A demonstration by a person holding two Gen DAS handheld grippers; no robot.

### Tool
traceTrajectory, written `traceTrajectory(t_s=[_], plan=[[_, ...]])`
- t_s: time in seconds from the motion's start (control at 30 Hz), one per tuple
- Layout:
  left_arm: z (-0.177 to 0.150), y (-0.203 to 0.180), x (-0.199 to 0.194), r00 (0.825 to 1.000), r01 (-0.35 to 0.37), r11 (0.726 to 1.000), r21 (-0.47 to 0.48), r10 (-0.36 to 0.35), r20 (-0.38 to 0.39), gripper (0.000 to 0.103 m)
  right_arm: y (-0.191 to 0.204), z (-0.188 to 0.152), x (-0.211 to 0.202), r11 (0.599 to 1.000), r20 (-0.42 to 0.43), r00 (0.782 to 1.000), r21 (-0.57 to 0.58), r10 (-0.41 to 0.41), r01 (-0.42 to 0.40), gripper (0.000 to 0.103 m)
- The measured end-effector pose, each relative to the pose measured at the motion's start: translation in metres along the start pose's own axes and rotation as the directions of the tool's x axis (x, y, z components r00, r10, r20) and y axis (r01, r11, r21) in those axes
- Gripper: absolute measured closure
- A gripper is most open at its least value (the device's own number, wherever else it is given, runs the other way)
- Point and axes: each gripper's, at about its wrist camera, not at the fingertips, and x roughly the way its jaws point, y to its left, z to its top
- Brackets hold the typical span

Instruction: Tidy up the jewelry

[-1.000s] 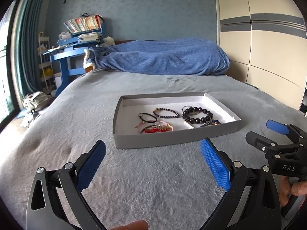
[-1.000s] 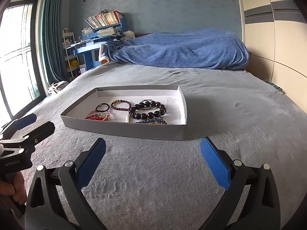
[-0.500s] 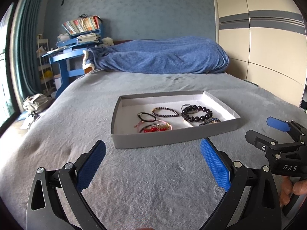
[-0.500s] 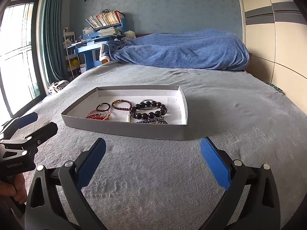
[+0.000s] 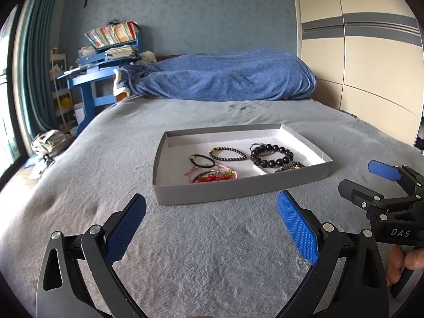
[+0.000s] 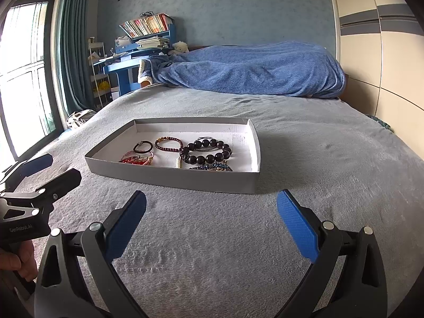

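A shallow grey tray [image 5: 238,193] [image 6: 169,179] lies on the grey bed. It holds several bracelets: a large black bead bracelet [image 5: 271,155] [image 6: 209,151], a thin dark bead bracelet [image 5: 227,153] [image 6: 168,144], a black hair tie [image 5: 202,160] [image 6: 143,147], a red and pink bunch [image 5: 212,175] [image 6: 137,158] and a blue beaded piece [image 5: 290,166] [image 6: 212,167]. My left gripper [image 5: 210,226] [image 6: 39,169] is open and empty, short of the tray. My right gripper [image 6: 212,226] [image 5: 368,177] is open and empty, beside the tray.
The grey bedspread [image 5: 185,251] spreads around the tray. A blue blanket [image 5: 225,79] is heaped at the far end. A blue desk with books [image 5: 106,61] stands at the back left, a wardrobe [image 5: 371,53] on the right and a window [image 6: 21,74] on the left.
Both grippers have stayed open and almost still. The left view has tilted up slightly, so the tray sits a little lower in it.
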Motion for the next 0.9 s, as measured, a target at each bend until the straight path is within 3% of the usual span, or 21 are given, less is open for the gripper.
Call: traceTrajectory(t_s=[0.9], plan=[[-0.0069,0.0005,0.0055,1.0,0.001,1.0,0.001,-0.001,-0.016,0.005,0.0007,-0.0016,0.0024,1.0,-0.007,1.0,0.0,0.0,0.0,0.006]])
